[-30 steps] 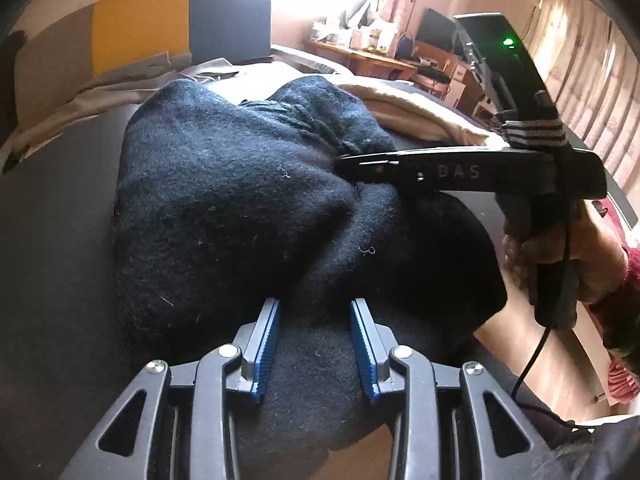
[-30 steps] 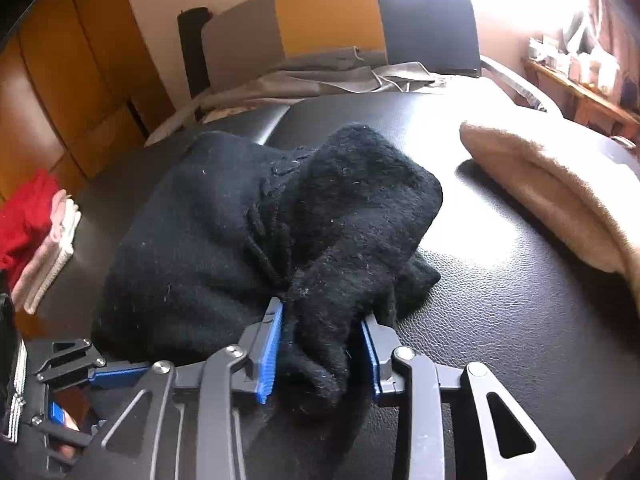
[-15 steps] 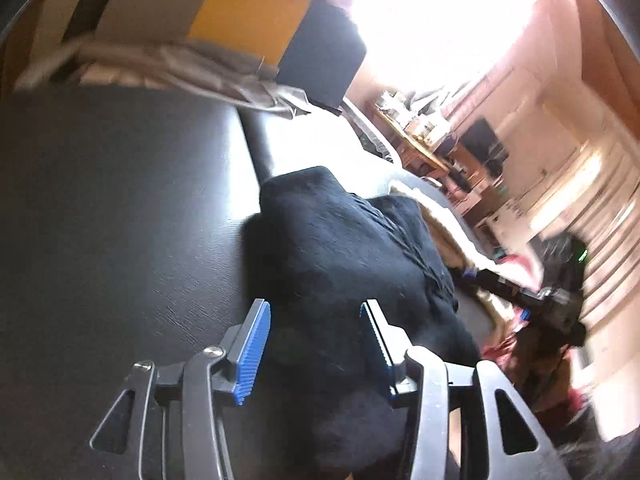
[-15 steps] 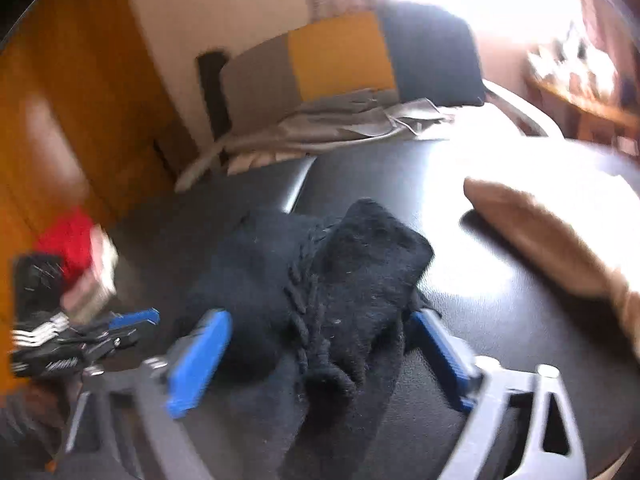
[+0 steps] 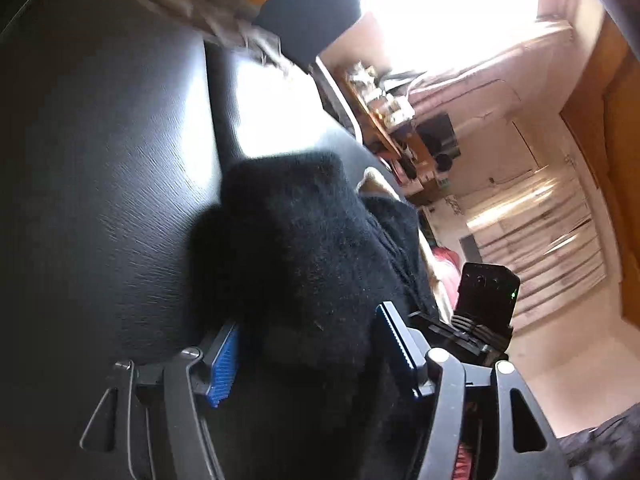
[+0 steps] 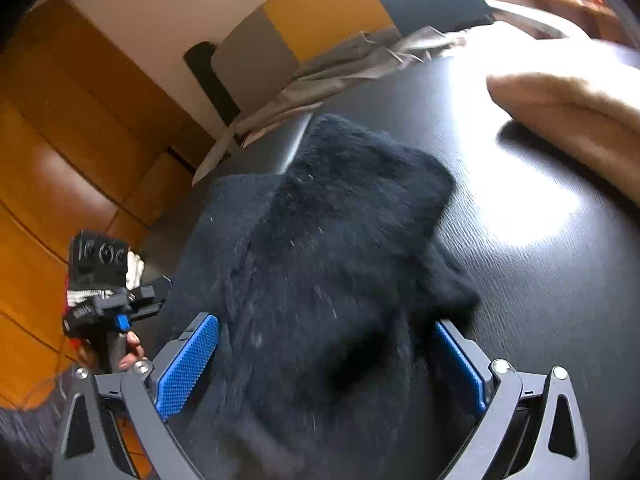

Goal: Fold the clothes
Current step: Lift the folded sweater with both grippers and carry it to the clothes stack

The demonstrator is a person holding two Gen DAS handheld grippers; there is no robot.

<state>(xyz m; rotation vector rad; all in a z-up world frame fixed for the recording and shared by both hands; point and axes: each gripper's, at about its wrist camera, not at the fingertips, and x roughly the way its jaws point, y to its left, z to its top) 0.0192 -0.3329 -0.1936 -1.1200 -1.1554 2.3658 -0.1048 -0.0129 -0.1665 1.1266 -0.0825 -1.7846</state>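
A black knitted sweater (image 6: pixel 340 240) lies bunched on a black leather surface (image 6: pixel 540 280). My right gripper (image 6: pixel 324 324) stands wide open over its near edge. The fabric lies loose between the blue pads (image 6: pixel 188 364). In the left wrist view the sweater (image 5: pixel 300 240) fills the gap of my left gripper (image 5: pixel 308 332). Its jaws are opening, and the pads do not pinch the cloth. The view is tilted by the wrist's roll. My left gripper (image 6: pixel 156 292) also shows at the sweater's left side in the right wrist view, a hand on its handle.
A beige garment (image 6: pixel 568 120) lies at the right on the leather. Grey cloth (image 6: pixel 360 64) is draped at the far edge, before a chair back (image 6: pixel 320 12) with grey, yellow and dark panels. Wooden cabinets (image 6: pixel 60 160) stand at the left. A cluttered desk (image 5: pixel 384 108) stands beyond.
Both grippers let go of the sweater and their jaws spread wide. The left one swung around to the sweater's side and rolled. The raised fold dropped flatter.
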